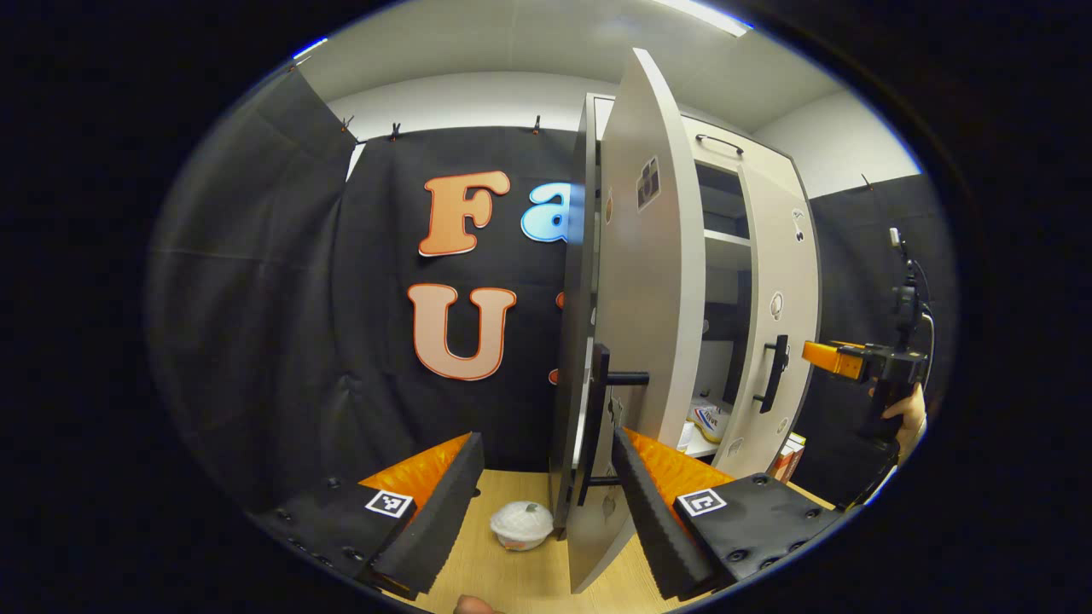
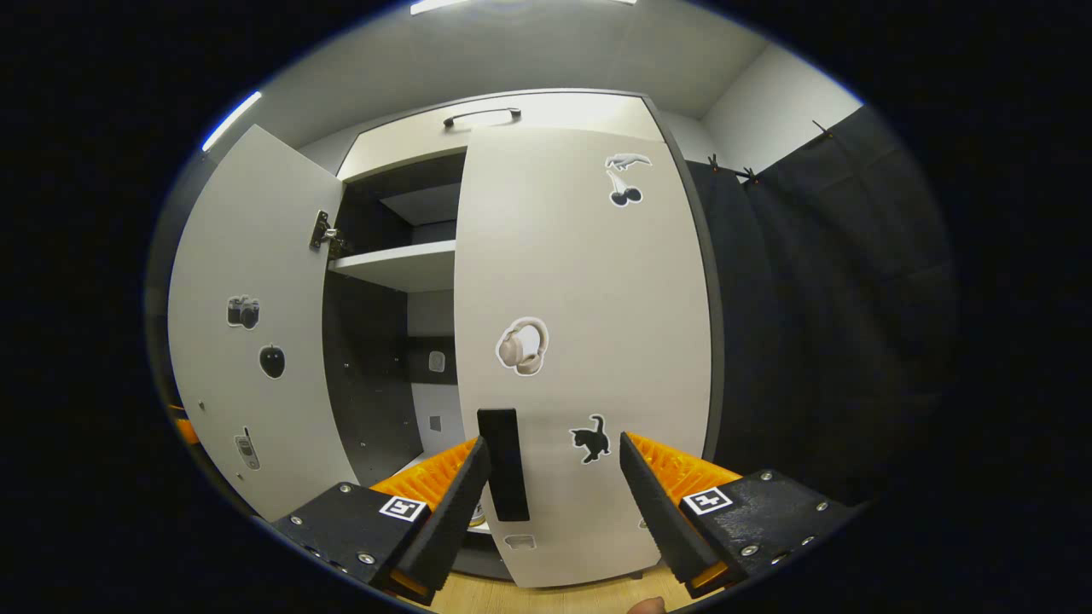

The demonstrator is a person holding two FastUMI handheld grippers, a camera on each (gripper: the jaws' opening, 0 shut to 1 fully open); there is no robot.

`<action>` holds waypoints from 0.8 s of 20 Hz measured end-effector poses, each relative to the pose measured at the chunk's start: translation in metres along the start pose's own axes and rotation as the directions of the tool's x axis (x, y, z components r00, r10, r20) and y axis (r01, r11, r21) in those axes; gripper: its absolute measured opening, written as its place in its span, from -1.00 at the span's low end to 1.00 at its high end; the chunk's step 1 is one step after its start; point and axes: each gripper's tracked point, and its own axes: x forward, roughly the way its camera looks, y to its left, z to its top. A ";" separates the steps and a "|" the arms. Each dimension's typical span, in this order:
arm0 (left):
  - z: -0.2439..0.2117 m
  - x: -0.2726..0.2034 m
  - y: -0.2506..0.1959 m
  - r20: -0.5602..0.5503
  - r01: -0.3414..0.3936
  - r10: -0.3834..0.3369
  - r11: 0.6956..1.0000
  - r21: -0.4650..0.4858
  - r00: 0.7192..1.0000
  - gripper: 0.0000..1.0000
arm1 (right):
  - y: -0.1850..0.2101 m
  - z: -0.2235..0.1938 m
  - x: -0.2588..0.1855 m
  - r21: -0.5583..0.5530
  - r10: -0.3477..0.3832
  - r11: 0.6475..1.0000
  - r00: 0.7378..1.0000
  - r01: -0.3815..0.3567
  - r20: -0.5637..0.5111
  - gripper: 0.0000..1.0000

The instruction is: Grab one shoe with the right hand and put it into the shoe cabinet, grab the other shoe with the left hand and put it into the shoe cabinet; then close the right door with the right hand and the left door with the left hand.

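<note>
Your left hand-held gripper (image 1: 546, 495) is spread wide, nothing between its fingers. Just ahead of it stands the left door (image 1: 648, 341) of the shoe cabinet (image 1: 725, 145), swung out edge-on toward you. Its dark bar handle (image 1: 597, 418) sits in the gap between your fingers, a little beyond the tips; whether either finger touches the door I cannot tell. On the wooden floor (image 1: 512, 580) at the foot of that door lies a small white round container (image 1: 522, 524). Farther in, through the opening between the two doors, a shoe (image 1: 708, 419) rests on the cabinet's bottom shelf, white with coloured marks. Past it the right door (image 1: 781, 341) stands nearly shut, and to the far right your other hand (image 1: 906, 414) holds its hand-held gripper up, well apart from the cabinet front.

Your right hand-held gripper (image 2: 554, 495) is also spread, gripping nothing. Directly ahead of it is the right door (image 2: 589, 341), close to flush with the cabinet, with its dark handle (image 2: 503, 465) rising just beside the tip of the finger on the left of the right gripper view. That door carries stickers of headphones (image 2: 522, 345), a cat (image 2: 590, 439) and cherries (image 2: 625, 196). Beyond, the left door (image 2: 256, 341) hangs open, and between the doors you see an inner shelf (image 2: 397, 264) in the dark interior.
</note>
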 end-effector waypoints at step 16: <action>0.002 -0.002 -0.053 0.003 0.092 -0.092 0.995 -0.037 0.996 0.86 | -0.042 0.036 -0.079 -0.023 -0.047 0.999 0.997 0.048 0.060 0.87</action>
